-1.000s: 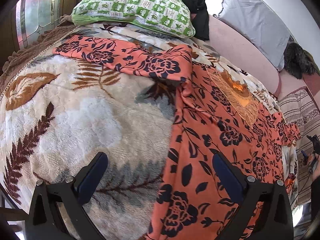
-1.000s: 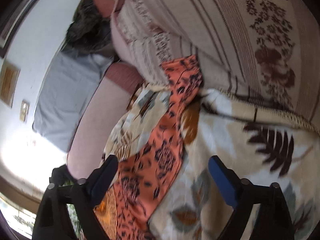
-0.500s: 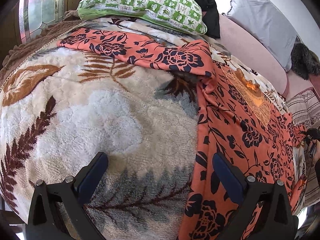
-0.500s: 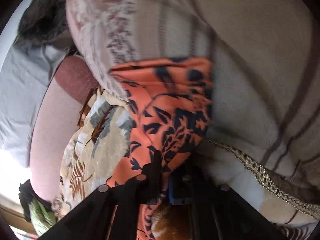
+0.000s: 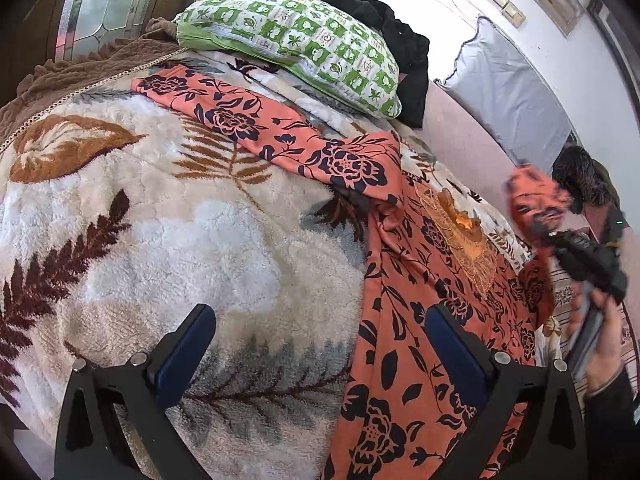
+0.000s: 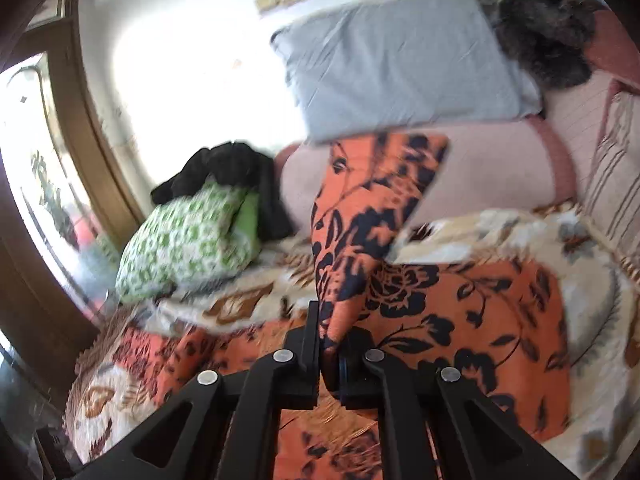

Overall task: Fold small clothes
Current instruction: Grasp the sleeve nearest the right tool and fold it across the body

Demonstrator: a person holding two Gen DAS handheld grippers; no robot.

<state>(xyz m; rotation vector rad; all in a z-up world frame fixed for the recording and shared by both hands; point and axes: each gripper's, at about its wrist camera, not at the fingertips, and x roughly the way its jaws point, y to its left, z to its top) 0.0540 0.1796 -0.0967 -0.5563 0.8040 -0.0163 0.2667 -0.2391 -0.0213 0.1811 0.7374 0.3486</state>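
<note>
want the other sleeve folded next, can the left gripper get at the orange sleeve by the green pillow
Probably yes: the left gripper is open and empty, with only bare blanket between it and the orange sleeve.

Green pillow [image 6: 188,240] blurred, orange garment [image 5: 420,360] cut off at bottom edge, sleeve end [image 5: 534,196] smeared

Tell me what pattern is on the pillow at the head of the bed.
The pillow has a green-and-white check with small leaf motifs, clearest in the left wrist view.

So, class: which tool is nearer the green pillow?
Left. The left tool hovers open over the blanket, facing the green pillow; the right tool, clamping the orange dress, sits farther.
</note>
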